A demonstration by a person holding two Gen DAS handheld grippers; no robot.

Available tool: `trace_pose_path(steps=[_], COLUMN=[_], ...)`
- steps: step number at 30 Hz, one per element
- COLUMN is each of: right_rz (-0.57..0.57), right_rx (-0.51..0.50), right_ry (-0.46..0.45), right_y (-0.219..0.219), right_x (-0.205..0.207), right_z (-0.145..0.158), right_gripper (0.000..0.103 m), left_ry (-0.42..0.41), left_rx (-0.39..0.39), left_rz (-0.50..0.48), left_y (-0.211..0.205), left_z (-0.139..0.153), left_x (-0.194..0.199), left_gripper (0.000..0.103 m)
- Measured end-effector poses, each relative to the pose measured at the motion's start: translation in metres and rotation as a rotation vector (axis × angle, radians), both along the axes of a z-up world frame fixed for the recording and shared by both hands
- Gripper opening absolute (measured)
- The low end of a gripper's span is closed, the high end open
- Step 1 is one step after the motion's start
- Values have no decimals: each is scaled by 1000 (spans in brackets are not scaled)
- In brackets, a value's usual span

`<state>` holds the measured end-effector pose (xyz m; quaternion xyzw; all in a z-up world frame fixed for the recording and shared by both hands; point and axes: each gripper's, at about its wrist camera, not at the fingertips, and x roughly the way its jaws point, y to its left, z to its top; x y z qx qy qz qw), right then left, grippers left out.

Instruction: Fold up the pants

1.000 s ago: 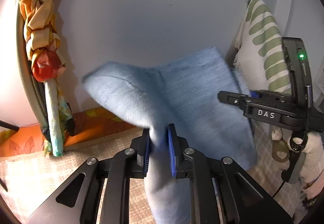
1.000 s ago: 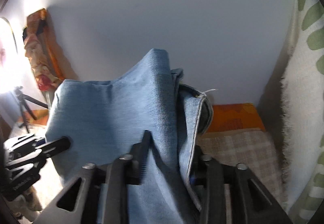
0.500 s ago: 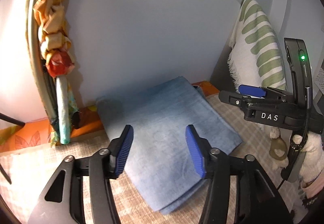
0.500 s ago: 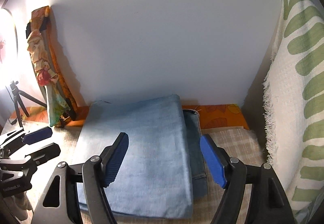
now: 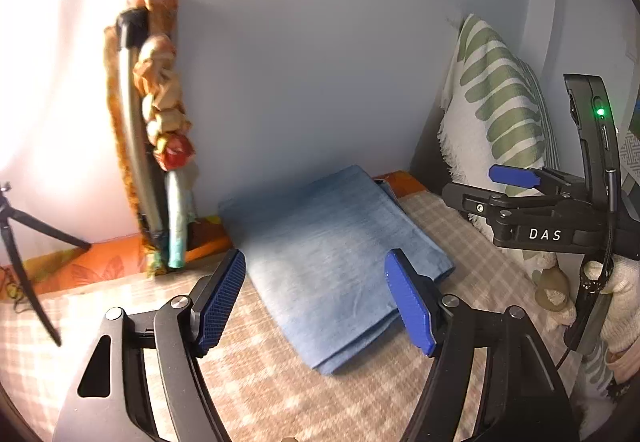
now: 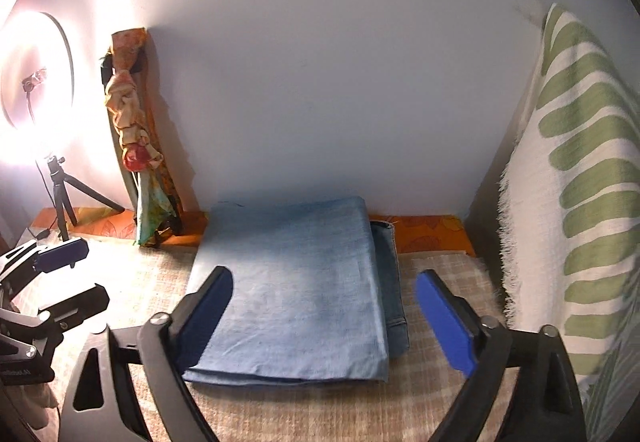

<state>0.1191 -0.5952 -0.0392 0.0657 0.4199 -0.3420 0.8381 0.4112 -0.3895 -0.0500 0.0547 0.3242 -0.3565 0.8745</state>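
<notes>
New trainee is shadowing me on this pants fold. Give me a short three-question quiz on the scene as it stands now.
1. True or false: the left gripper is clamped on the pants.
2. Multiple choice: how do the pants lie? A) hanging from both grippers B) folded flat on the checked cloth C) draped over the ring light
3. Short answer: what stands to the right of the pants in the right wrist view?

Key
1. False: both the left and the right gripper are open, with nothing between the pads.
2. B
3. A white cloth with green stripes.
</notes>
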Motion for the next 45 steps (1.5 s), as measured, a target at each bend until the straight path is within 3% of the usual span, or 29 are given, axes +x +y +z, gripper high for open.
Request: trace_pose_path(steps=[5, 13, 25, 33, 45], right_rz=[3, 19, 7, 23, 16], right_rx=[-18, -29, -110, -77, -48], right_ry=[-12, 8, -58, -81, -80], right_y=[22, 61, 147, 200, 263], right_x=[-4, -9, -33, -53, -77], right_z=[14, 23, 49, 45, 18], right_gripper=[103, 103, 103, 103, 103], left_ry=[-38, -34, -84, -87, -72], left_rx=[-8, -17, -10, -28, -19], left_rz=[14, 28, 60, 84, 104], left_y=[19, 47, 112, 151, 198], left_z=[18, 33, 45, 43, 18], left_x=[-16, -40, -90, -129, -170], left_gripper=[79, 79, 80, 80, 80])
